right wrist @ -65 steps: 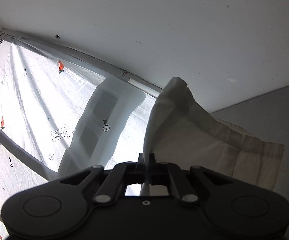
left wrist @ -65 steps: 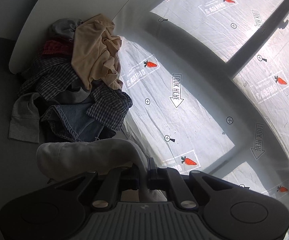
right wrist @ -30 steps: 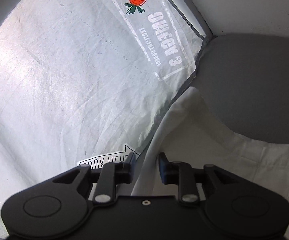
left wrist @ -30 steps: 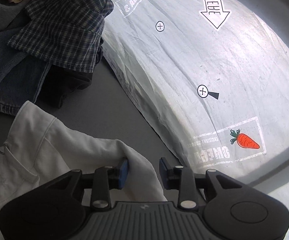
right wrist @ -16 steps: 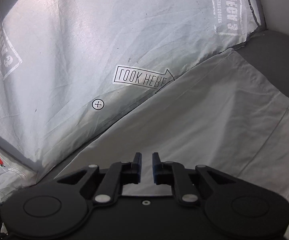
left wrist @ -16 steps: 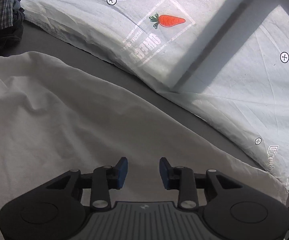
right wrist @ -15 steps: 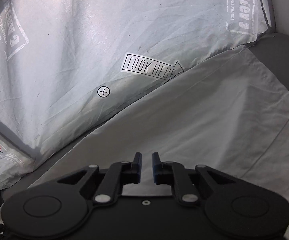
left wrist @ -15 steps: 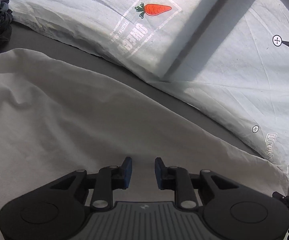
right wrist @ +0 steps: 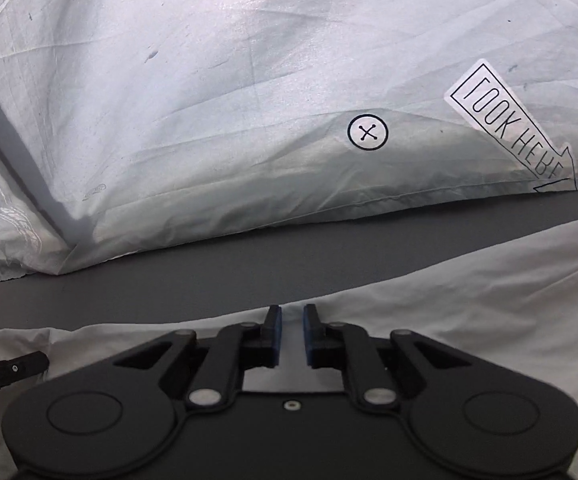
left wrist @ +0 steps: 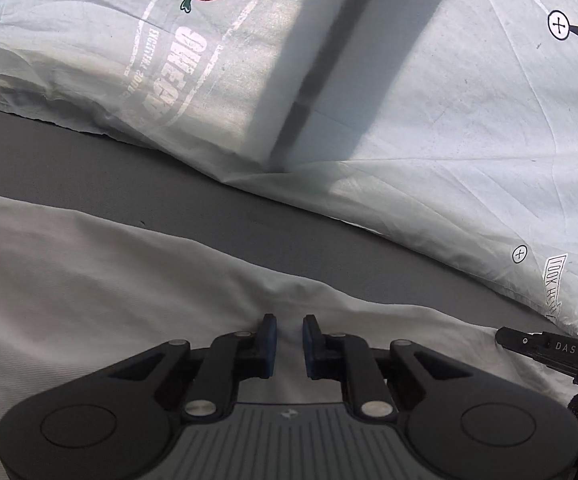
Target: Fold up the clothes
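A white garment (left wrist: 89,300) lies spread flat on the grey tabletop (left wrist: 169,184). My left gripper (left wrist: 289,330) points down at its far edge, jaws a narrow gap apart, with a small ridge of cloth running up to the fingertips. In the right wrist view the same garment (right wrist: 469,300) fills the lower right. My right gripper (right wrist: 291,320) sits at that far hem, also with a narrow gap and cloth showing through it. Neither pair of pads visibly presses on the fabric. A black part of the other gripper shows at each view's edge (left wrist: 549,348) (right wrist: 5,368).
Beyond a strip of bare grey table (right wrist: 249,264) hangs a crinkled white sheet (left wrist: 409,120) printed with carrots, crossed circles and arrows, seen also in the right wrist view (right wrist: 209,100). A dark band (left wrist: 309,80) runs down it.
Both grippers let go of the lifted garment and their jaws narrowed. They swung down and forward over the spread cloth and now sit low at its far edge.
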{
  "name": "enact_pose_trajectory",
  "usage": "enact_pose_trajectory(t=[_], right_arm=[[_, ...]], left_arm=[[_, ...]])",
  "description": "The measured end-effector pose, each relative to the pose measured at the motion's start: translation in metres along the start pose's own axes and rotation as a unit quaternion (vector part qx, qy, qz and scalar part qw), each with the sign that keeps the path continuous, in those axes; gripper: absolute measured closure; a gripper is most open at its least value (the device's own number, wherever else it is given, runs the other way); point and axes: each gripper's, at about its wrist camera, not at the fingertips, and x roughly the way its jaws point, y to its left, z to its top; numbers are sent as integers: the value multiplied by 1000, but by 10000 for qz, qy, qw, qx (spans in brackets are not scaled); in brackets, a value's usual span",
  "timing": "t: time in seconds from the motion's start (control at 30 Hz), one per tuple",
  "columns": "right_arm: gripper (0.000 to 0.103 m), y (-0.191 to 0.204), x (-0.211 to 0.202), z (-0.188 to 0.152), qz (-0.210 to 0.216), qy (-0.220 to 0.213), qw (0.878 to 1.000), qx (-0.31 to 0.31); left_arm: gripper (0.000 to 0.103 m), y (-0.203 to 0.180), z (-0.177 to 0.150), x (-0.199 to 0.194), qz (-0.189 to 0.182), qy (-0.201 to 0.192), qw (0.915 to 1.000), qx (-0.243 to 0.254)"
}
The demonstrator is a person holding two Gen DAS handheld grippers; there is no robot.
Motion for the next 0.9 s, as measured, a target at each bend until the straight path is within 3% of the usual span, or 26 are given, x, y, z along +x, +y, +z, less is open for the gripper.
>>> enact_pose_trajectory(t=[0.03,0.13,0.3,0.53,0.63,0.77,0.9], right_arm=[[84,0,-2,1,-5,46,10000,14],[52,0,-30,-10,-172,-120,9998,62],[51,-27,-118,-58,-872,-423,9928,704],[50,-89,-233,-159,-1804,-629,9607,2012],[48,-107,-254,-187,-1743,-717,9492,2519],[48,-119,-252,-205,-1077,-794,9353,3276],[45,-114,-237,-205,-965,-755,9322,3404]], left_arm=[[85,-1,1,-3,47,50,10000,-28],[67,-5,-2,-24,203,101,9997,11],[60,6,-27,-88,224,51,9997,14],[56,21,-85,-152,568,334,9978,-24],[56,26,-103,-170,563,385,9976,-152],[56,28,-118,-190,521,343,9980,-132],[56,29,-126,-202,555,264,9981,11]])
